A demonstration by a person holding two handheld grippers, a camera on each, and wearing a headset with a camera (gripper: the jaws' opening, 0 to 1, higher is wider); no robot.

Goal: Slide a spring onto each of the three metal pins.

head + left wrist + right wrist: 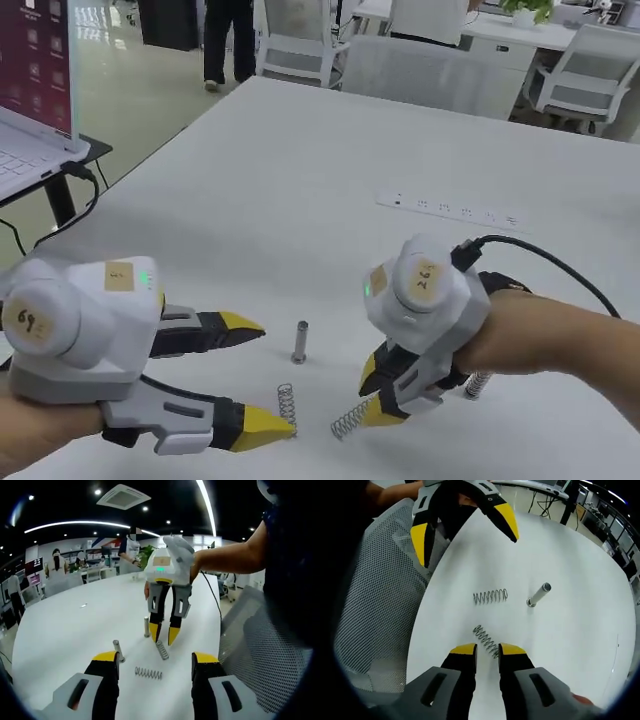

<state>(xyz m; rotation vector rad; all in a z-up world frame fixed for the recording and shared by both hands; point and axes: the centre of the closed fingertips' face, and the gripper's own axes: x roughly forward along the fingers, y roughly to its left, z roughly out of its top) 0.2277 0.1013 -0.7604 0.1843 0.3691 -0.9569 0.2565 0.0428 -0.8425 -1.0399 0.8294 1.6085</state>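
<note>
A: How does the wide white surface [300,170] look?
B: Smooth and matt. The short grey metal pin [300,342] is dull; the coiled steel-wire spring [287,403] shines a little.
A: And the left gripper [270,378]?
B: Glossy white plastic shell, tan paper label [118,276], matt black fingers [200,333] tipped yellow. The grey mesh chair back [375,590] looks woven.

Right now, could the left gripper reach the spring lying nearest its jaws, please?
Probably yes: the left gripper is open, that spring lies on the bare table just ahead between its jaws, and the right gripper sits farther off.
</note>
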